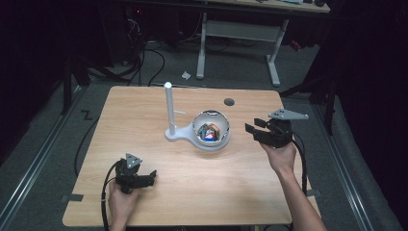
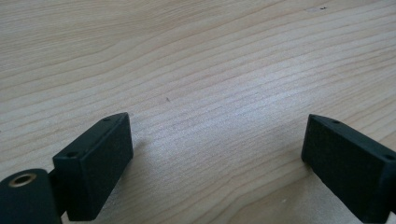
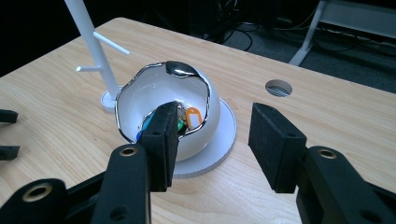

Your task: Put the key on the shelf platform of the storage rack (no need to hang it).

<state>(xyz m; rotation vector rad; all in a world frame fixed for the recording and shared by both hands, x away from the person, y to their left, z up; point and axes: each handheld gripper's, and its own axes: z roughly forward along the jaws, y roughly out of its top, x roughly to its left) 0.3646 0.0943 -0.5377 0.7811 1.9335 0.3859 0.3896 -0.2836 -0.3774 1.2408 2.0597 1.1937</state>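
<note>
A white bowl (image 1: 211,129) with a wavy silver rim sits on the round base of a white stand in the middle of the table. Coloured key tags (image 1: 210,132) lie inside the bowl (image 3: 159,93); an orange tag (image 3: 193,115) shows among them. A thin white post (image 1: 170,108) with short pegs rises from the stand, left of the bowl. My right gripper (image 1: 251,129) hovers just right of the bowl, open and empty (image 3: 212,142). My left gripper (image 1: 153,177) rests low near the table's front left, open over bare wood (image 2: 217,154).
The wooden table (image 1: 144,159) has a round cable hole (image 1: 229,102) behind the bowl. Beyond the far edge is a dark floor with cables and the white legs of another desk (image 1: 274,62). Cables trail from both grippers.
</note>
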